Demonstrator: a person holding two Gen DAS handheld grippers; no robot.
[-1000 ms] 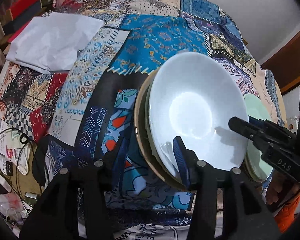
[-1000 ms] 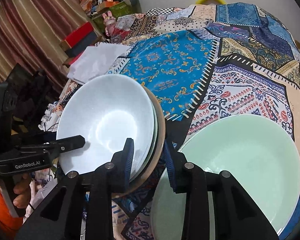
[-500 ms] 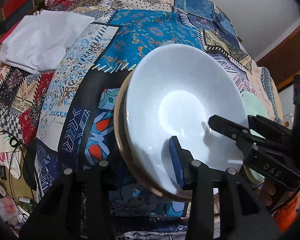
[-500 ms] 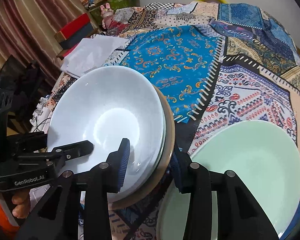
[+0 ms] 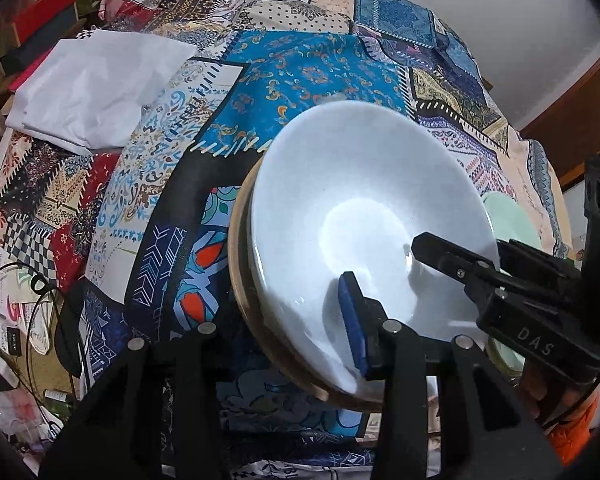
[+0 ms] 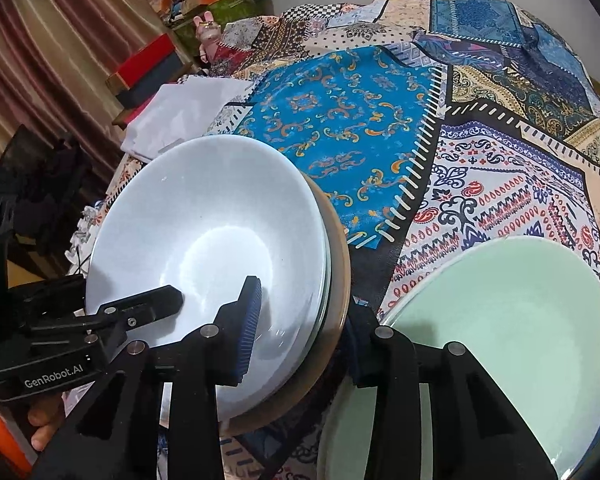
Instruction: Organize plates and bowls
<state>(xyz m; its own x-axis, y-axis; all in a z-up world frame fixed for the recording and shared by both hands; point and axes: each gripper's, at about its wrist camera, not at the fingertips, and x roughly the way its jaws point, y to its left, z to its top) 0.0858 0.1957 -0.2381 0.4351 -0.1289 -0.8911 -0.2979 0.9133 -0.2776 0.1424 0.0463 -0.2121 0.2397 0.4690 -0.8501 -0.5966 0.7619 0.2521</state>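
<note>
I had the stack of dishes (image 5: 364, 232) pinched from both sides: a white bowl (image 6: 204, 240) on top, nested in at least one more dish and a tan-rimmed one at the bottom. The left gripper (image 5: 300, 320) clamped the near-left rim, one blue pad inside the white bowl and the other finger hidden under the stack. The right gripper (image 6: 304, 328) pinched the opposite rim, its blue pad inside the bowl and its other finger below the tan edge; its jaws had just been closing a little on that rim. The stack sat tilted toward the cameras, low over the patchwork cloth (image 6: 340, 120); I could not tell whether it rested on it.

I judged this to be the carry step, with the stack gathered and the green plate (image 6: 500, 340) just beside it, not yet joined. The next move called for both hands travelling together, keeping the rims level so the top bowl did not slide, then setting it down squarely.

The surface was soft, likely a bed, so a set-down could wobble. A white folded cloth (image 5: 96, 88) lay at the far left. Curtains (image 6: 60, 60), red boxes (image 6: 148, 56) and clutter stood beyond, and cables (image 5: 28, 300) trailed on the floor.
</note>
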